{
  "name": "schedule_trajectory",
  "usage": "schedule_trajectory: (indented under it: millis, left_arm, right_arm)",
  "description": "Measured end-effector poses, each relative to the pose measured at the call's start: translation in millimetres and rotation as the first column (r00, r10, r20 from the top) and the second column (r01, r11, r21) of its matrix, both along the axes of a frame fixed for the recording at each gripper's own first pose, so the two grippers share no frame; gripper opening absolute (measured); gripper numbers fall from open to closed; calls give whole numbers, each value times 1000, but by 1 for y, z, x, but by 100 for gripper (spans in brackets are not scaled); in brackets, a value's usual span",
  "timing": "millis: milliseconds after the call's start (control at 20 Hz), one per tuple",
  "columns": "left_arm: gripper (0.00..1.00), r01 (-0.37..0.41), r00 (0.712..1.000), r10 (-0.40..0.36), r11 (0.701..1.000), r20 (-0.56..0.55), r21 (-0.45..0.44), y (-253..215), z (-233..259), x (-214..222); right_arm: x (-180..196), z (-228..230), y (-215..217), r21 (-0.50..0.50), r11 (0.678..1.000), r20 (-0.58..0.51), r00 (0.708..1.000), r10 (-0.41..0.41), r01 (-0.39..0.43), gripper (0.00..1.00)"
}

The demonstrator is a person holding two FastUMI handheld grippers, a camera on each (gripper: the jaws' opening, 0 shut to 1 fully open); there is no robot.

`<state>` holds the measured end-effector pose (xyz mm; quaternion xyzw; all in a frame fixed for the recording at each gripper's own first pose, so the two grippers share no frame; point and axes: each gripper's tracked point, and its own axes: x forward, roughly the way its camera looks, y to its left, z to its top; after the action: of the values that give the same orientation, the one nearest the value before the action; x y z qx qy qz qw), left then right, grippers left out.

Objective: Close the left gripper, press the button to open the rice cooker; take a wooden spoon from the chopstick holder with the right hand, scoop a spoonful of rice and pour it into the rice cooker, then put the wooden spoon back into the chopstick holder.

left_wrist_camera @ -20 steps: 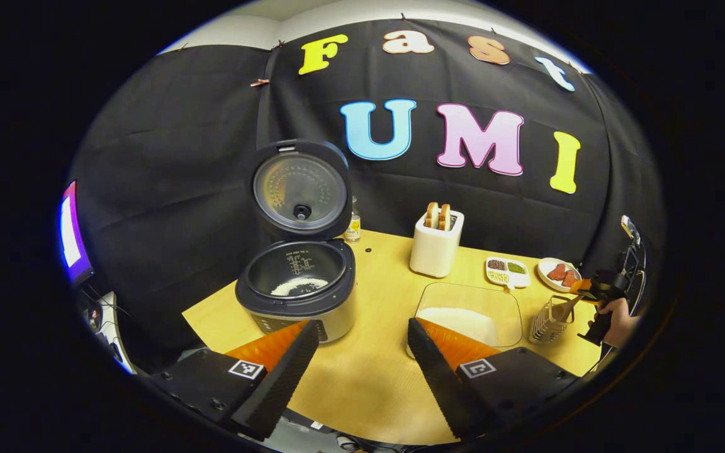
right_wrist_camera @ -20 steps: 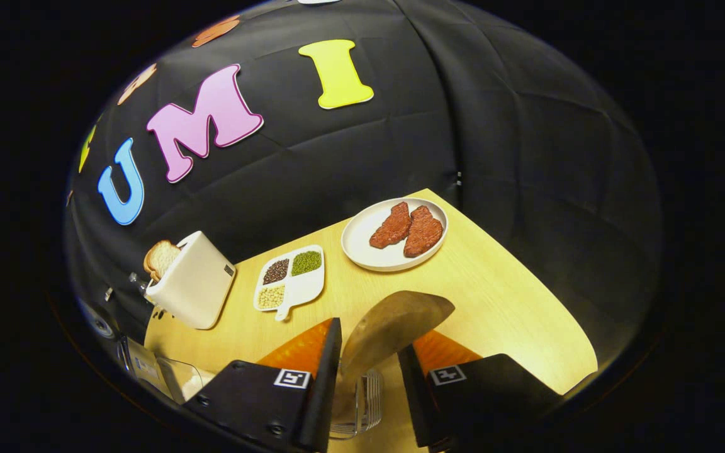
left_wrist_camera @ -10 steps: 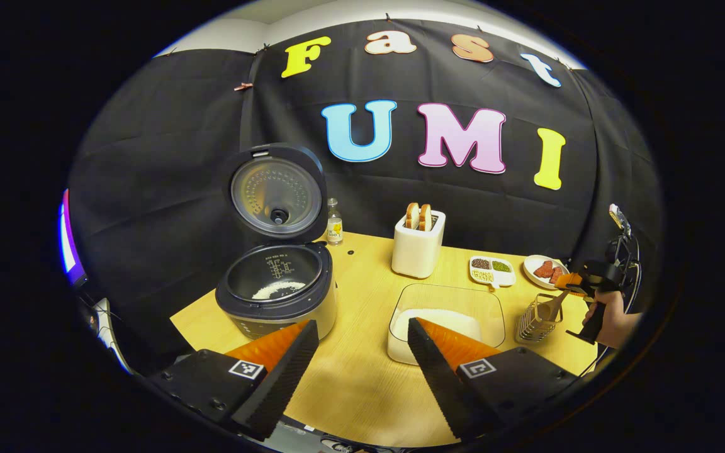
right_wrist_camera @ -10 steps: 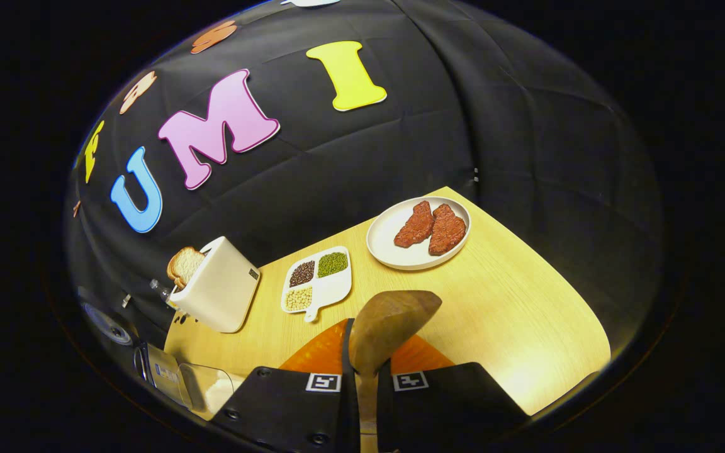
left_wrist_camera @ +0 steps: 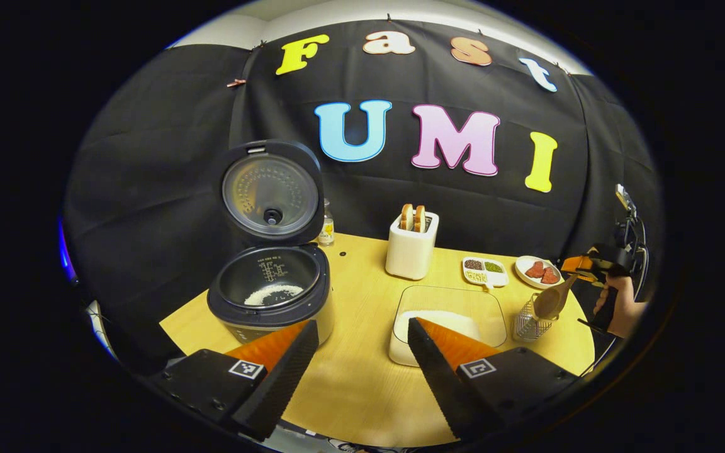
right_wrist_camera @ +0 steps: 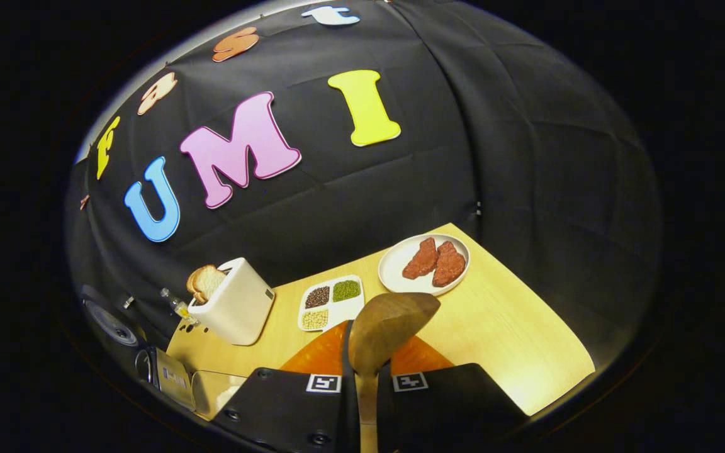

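Note:
The rice cooker [left_wrist_camera: 268,296] stands open at the table's left, lid [left_wrist_camera: 271,192] upright and a little white rice in its pot. My left gripper [left_wrist_camera: 362,324] hovers open and holds nothing, in front of the cooker and the clear rice container [left_wrist_camera: 450,314]. At the far right, the wire chopstick holder [left_wrist_camera: 526,324] stands by the table edge. Just above it hangs the wooden spoon [left_wrist_camera: 548,302], gripped by my right gripper [left_wrist_camera: 579,269], which a hand [left_wrist_camera: 617,308] holds. In the right gripper view, the right gripper [right_wrist_camera: 365,355] is shut on the neck of the spoon [right_wrist_camera: 391,321], bowl pointing forward.
A white toaster [left_wrist_camera: 410,248] with bread stands at the back, also seen as the toaster [right_wrist_camera: 233,308] in the right gripper view. A divided dish of beans [right_wrist_camera: 331,302] and a plate of meat [right_wrist_camera: 425,264] lie near the back right. A small bottle [left_wrist_camera: 325,229] stands behind the cooker.
My right gripper closed on the spoon's neck and has lifted it up from the chopstick holder. The left gripper stayed open and drew back slightly from the table.

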<state>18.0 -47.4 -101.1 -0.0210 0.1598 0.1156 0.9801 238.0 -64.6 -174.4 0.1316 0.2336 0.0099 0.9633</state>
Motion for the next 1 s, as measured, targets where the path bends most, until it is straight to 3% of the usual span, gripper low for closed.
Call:
schedule_trajectory:
  millis: [250,600,800,1000]
  left_arm:
    - [97,44,999,-44,999,24,20,45,0,0]
    - [97,76,997,-76,996,22,-40,98,-24,-1]
    - [95,109,994,-108,991,17,-71,116,-33,-2]
    - [95,161,987,-162,985,-6,-68,127,-42,-3]
  right_arm:
    - [-18,40,33,5,1000,57,998,-1,0,14]
    - [-40,64,113,44,996,81,994,67,-71,15]
    - [-53,46,163,33,992,68,991,119,-121,14]
    - [-55,8,200,-49,983,33,983,180,-178,15]
